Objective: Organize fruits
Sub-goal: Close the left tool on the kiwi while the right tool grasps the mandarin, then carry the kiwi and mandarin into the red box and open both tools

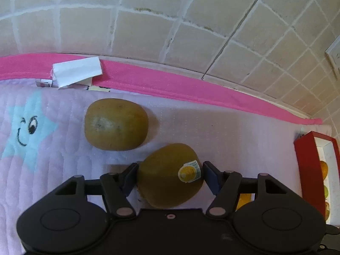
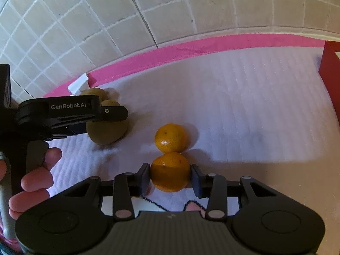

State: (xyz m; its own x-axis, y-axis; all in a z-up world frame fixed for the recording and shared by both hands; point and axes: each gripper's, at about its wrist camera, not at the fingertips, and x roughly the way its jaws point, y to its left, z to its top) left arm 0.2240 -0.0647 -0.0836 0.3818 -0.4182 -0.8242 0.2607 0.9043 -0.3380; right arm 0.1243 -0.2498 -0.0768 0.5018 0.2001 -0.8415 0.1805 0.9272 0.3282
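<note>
In the left wrist view, my left gripper (image 1: 170, 176) is shut on a brown kiwi with a yellow sticker (image 1: 165, 182), one pad against each side. That kiwi rests on the pale quilted mat (image 1: 233, 140). A second kiwi (image 1: 115, 124) lies just beyond it to the left. In the right wrist view, my right gripper (image 2: 170, 175) is shut on an orange mandarin (image 2: 170, 172) on the mat. Another mandarin (image 2: 171, 138) touches it on the far side. The left gripper (image 2: 114, 114) shows at the left over its kiwi (image 2: 106, 133).
A red box (image 1: 308, 165) holding fruit stands at the mat's right edge, also seen as a red box (image 2: 331, 74). The mat's pink border (image 1: 170, 82) runs along a tiled wall (image 1: 148, 21). A white paper tag (image 1: 76, 72) lies on the border. A hand (image 2: 36, 180) holds the left gripper's handle.
</note>
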